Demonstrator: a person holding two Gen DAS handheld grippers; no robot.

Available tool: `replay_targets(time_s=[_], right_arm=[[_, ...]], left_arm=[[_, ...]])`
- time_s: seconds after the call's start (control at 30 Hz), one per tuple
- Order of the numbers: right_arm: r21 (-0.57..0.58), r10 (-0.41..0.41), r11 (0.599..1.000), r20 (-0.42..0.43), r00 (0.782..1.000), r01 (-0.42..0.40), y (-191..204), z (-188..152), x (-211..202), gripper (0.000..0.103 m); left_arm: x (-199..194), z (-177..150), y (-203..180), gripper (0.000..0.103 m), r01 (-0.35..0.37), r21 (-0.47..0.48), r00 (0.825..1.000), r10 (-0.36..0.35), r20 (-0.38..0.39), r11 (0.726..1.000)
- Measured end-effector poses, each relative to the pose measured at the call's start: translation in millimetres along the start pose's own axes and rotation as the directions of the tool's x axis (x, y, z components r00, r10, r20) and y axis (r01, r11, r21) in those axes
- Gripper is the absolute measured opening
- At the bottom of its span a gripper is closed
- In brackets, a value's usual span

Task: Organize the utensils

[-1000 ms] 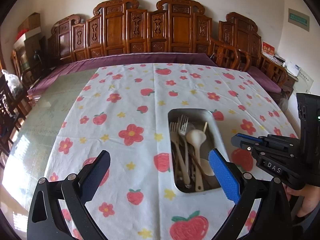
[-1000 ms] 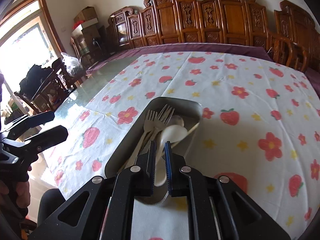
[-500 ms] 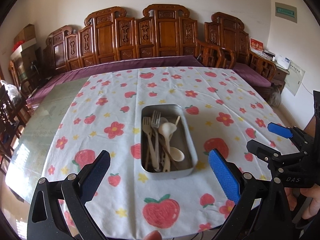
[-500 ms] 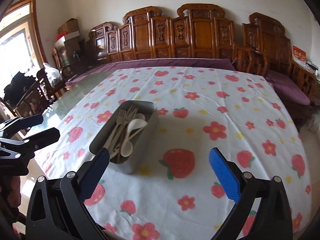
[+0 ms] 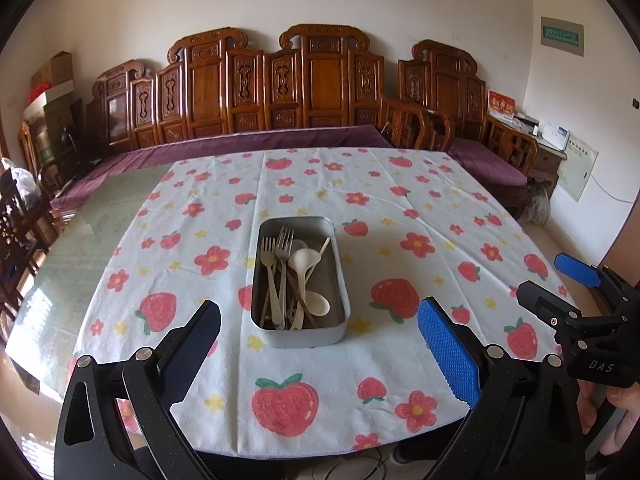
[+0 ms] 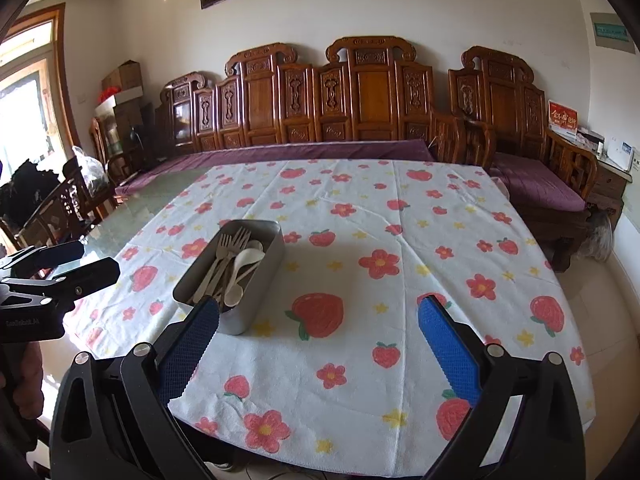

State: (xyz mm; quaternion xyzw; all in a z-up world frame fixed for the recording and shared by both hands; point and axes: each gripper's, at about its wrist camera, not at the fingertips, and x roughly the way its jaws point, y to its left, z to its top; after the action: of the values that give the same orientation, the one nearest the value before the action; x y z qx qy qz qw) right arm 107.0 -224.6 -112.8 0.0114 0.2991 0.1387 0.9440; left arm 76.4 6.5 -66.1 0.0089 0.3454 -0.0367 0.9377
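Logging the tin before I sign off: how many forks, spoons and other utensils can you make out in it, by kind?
In the metal tin, counting only what shows clearly:
Forks: 2
White spoons: 2
Thin sticks, likely chopsticks: at least 1; the overlapping pile hides the rest
Total: 5 clearly visible, possibly more underneath.

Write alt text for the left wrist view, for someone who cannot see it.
A metal tray holding forks and white spoons sits on a strawberry-print tablecloth, centred beyond the open, empty left gripper. The right gripper, also open, shows at the right edge, with a carved wooden bench behind the table.
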Motion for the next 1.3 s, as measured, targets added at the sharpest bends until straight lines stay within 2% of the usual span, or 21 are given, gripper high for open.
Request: replay_targets(time_s=[0.4, 0.6, 0.8, 1.0, 1.3], right_arm=[[-0.016, 0.008, 1.000, 0.130, 0.991, -0.006, 12.0, 30.1, -61.4, 0.100], [-0.029, -0.004, 1.000, 0.224, 0.975, 0.010, 16.2, 51.3, -101.4, 0.100], [-0.032, -0.010, 0.999, 0.291, 0.957, 0.021, 18.7, 58.4, -133.3, 0.100], [-0.037, -0.015, 0.999, 0.320, 0.947, 0.029, 20.2, 59.2, -146.6, 0.100], [-0.037, -0.020, 0.999, 0.315, 0.949, 0.033, 21.8, 57.4, -145.6, 0.100]], left_arm=[[-62.8, 24.0, -12.7, 0.095, -0.016, 0.006, 0.994, 0.016, 0.113, 1.000], [-97.9, 38.8, -17.7, 0.095, -0.029, 0.009, 0.981, 0.027, 0.193, 1.000], [-130.0, 44.2, -23.9, 0.095, -0.041, 0.015, 0.963, 0.036, 0.266, 0.999], [-141.3, 44.1, -23.7, 0.095, -0.048, 0.005, 0.953, 0.044, 0.301, 0.999], [-139.2, 41.1, -21.1, 0.095, -0.044, -0.005, 0.954, 0.044, 0.297, 0.999]])
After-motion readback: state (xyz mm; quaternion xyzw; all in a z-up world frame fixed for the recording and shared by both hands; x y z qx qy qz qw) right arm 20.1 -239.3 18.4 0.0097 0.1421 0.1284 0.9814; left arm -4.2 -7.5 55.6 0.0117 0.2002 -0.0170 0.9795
